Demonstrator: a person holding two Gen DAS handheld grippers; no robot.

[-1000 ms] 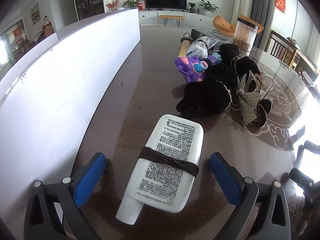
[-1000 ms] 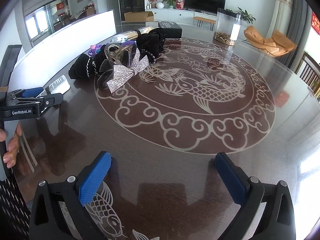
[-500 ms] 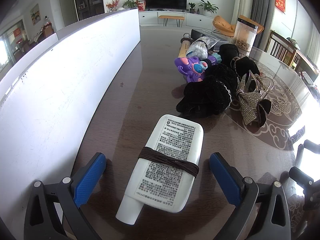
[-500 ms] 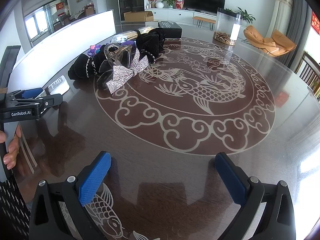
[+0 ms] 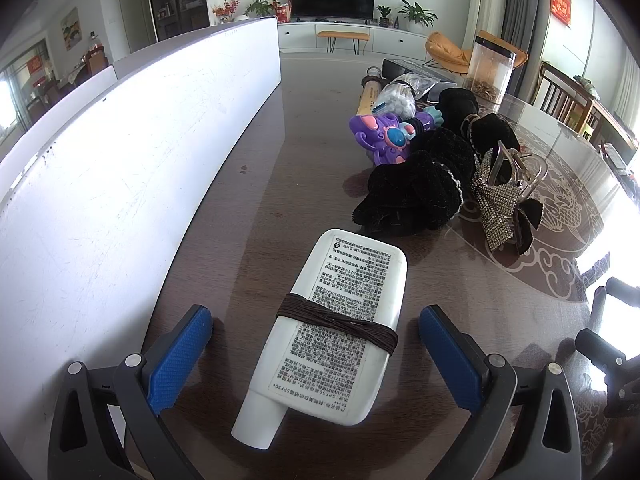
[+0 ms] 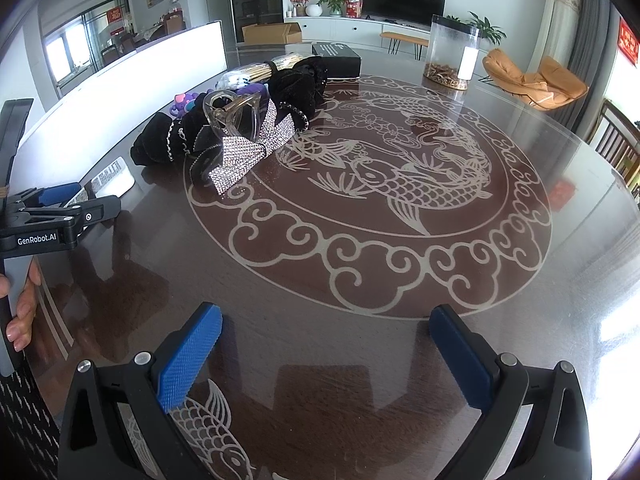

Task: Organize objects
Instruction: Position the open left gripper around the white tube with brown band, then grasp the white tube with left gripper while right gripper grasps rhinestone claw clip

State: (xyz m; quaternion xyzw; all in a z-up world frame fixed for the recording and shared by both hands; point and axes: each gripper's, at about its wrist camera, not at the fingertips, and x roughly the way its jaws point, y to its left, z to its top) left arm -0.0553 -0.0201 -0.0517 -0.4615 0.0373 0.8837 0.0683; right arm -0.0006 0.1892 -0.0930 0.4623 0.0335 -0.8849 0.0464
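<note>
Dark polished wood runs the length of the table [image 6: 360, 340], with an etched fish-and-cloud medallion under a glass top and a living room with a television behind. Along the left edge stands a long white board [image 5: 120, 168]. Just right of it, the left gripper [image 5: 316, 356] sits low over the wood with its blue pads spread wide on either side of a white sunscreen tube [image 5: 336, 320], which lies flat, cap toward the camera, with a brown hair tie [image 5: 340, 322] wound round its middle. Neither pad touches the tube. Beyond it lies a row of hair things: a black velvet scrunchie [image 5: 412, 192], a purple toy [image 5: 384, 140], a bag of cotton balls [image 5: 396, 100] and, further right, a rhinestone bow clip [image 5: 500, 204]. On the far right, the right gripper [image 6: 324, 360] hovers over bare tabletop, fingers wide apart and holding nothing.

The step in hand looks like the pick-up of the tube. Next the pads would need to close squarely on its flat sides, near the hair tie, where the body is widest. Gripping the tapered cap end risks a slip.
</note>
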